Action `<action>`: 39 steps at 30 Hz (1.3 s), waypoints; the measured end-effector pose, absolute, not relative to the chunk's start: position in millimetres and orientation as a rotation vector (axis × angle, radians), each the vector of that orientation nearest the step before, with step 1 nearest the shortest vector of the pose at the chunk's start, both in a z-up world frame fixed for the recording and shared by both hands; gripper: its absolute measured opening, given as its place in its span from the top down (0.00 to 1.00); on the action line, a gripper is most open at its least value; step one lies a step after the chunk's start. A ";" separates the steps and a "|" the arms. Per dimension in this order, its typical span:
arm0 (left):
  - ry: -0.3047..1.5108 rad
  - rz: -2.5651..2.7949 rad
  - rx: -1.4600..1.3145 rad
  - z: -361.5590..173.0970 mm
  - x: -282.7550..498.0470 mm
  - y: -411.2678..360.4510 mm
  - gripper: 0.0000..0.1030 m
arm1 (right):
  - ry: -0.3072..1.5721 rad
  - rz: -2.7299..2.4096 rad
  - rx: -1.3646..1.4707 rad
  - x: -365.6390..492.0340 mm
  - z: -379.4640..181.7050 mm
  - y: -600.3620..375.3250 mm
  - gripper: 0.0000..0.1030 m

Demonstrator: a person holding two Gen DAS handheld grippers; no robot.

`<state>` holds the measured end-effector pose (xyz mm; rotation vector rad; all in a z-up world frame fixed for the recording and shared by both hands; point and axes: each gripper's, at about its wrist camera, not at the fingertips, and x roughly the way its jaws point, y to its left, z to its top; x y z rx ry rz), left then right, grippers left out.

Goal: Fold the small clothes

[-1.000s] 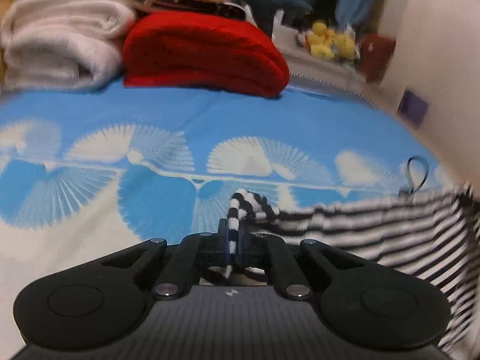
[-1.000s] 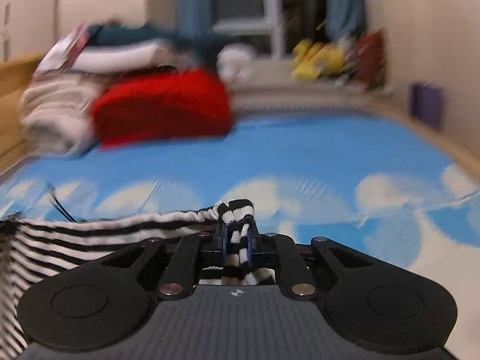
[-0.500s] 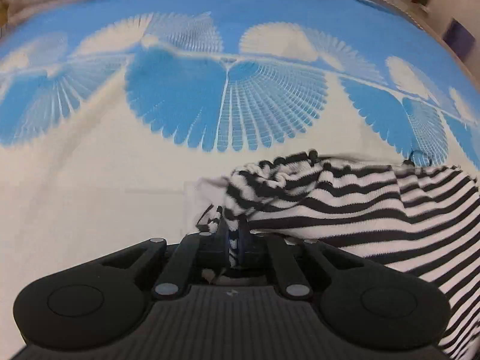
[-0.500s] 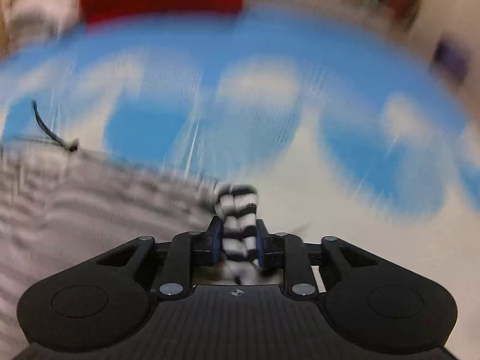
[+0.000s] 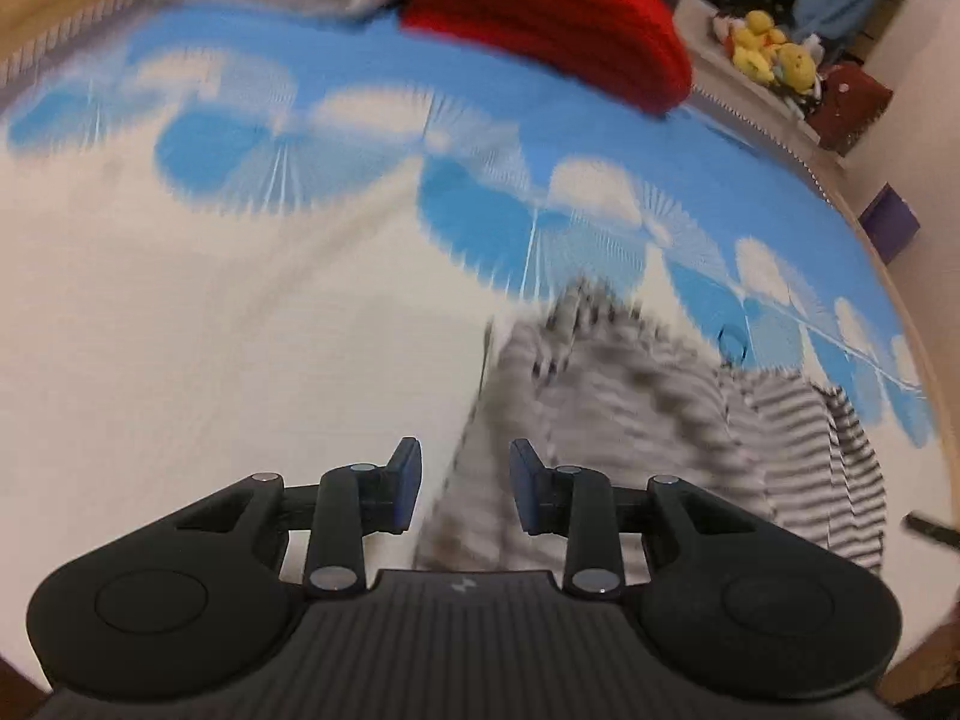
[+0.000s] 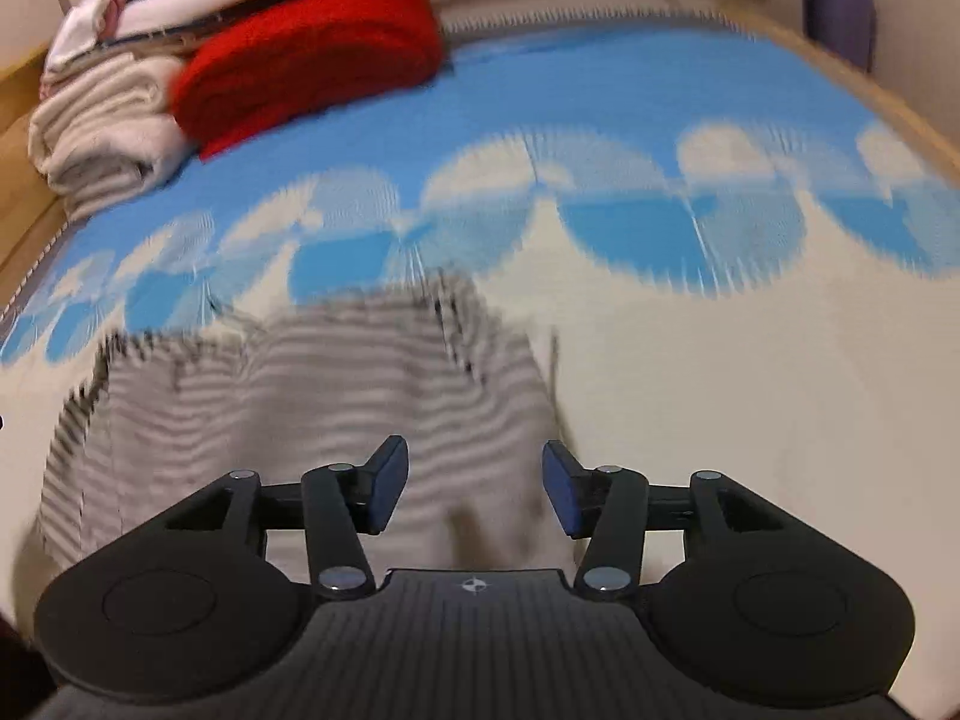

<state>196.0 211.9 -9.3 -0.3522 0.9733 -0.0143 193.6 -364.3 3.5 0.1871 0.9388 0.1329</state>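
Observation:
A black-and-white striped garment (image 5: 630, 396) lies flat on the blue-and-white bed cover (image 5: 240, 330); it also shows in the right wrist view (image 6: 288, 384). My left gripper (image 5: 462, 489) is open and empty, just above the garment's left edge. My right gripper (image 6: 474, 489) is open and empty, just above the garment's right part. Both views are blurred by motion.
A folded red blanket (image 5: 540, 18) and a stack of pale folded towels (image 6: 108, 120) sit at the far end of the bed. Yellow plush toys (image 5: 768, 54) and a purple box (image 5: 888, 222) stand beyond the bed's right edge.
Both grippers were shut on the striped garment's corners and brought it down onto the bed. Now both have opened, let go and pulled back a little.

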 end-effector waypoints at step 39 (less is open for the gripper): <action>1.113 -0.023 -0.282 -48.7 196.1 206.7 0.46 | 1.180 0.162 0.233 174.8 -53.7 -383.8 0.56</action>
